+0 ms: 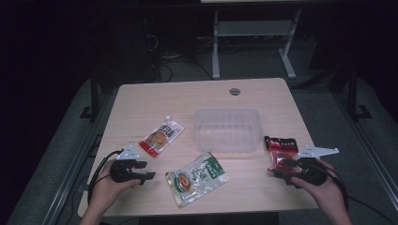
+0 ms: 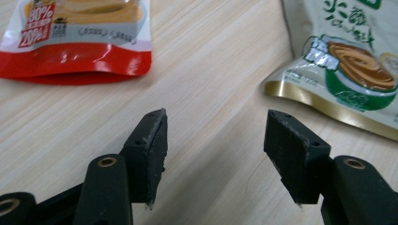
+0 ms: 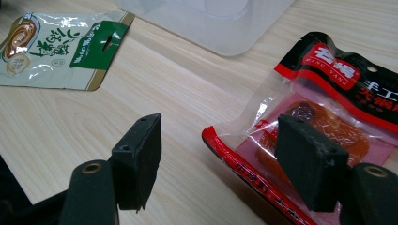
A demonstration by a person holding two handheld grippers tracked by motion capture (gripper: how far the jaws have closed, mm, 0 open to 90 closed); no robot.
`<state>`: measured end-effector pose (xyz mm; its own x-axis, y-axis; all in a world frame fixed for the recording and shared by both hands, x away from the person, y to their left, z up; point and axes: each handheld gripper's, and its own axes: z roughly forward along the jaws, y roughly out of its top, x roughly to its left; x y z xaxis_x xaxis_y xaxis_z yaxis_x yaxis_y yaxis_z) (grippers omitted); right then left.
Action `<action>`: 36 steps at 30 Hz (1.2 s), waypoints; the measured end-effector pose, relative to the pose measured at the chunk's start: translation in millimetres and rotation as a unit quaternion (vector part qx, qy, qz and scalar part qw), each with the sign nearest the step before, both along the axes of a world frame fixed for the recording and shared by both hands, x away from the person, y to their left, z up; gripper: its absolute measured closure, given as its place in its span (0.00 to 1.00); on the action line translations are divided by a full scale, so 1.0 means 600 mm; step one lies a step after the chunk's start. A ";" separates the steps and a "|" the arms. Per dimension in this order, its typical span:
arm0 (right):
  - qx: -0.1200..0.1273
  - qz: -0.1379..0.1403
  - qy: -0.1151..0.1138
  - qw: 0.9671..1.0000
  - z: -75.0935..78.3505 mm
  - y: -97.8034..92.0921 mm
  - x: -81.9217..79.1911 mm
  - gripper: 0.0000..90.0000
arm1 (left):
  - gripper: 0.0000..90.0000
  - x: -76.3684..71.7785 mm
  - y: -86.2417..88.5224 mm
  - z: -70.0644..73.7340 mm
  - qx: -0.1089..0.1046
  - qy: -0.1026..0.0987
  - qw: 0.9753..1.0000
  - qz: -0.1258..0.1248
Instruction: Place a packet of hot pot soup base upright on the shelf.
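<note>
Three snack packets lie on the wooden table. A red-and-white packet sits left of centre, a green-and-white packet near the front middle, and a red-and-black packet at the right. My left gripper is open over bare wood between the first two packets. My right gripper is open at the near edge of the red-and-black packet, one jaw over it, the other over wood.
A clear plastic tray stands empty at the table's middle. A round grommet sits near the far edge. A desk frame and cables stand on the dark floor beyond.
</note>
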<state>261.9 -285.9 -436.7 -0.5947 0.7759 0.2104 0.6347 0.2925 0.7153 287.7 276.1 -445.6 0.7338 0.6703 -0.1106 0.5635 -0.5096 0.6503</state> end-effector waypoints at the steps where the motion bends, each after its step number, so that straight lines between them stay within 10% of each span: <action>1: 0.000 0.000 -0.001 1.000 0.000 -0.001 0.000 0.36 | 0.44 0.000 0.000 0.000 0.000 0.000 1.000 0.000; 15: -0.011 -0.019 0.002 1.000 0.007 -0.025 0.028 0.50 | 0.34 0.006 -0.014 0.016 0.005 0.003 1.000 0.002; 26: -0.047 -0.039 0.035 0.998 0.009 -0.058 0.082 0.99 | 0.35 0.006 -0.022 0.012 -0.012 0.014 1.000 -0.006; 36: -0.074 -0.049 0.062 0.994 0.000 -0.063 0.128 1.00 | 0.36 -0.001 -0.014 0.005 -0.011 0.014 1.000 -0.008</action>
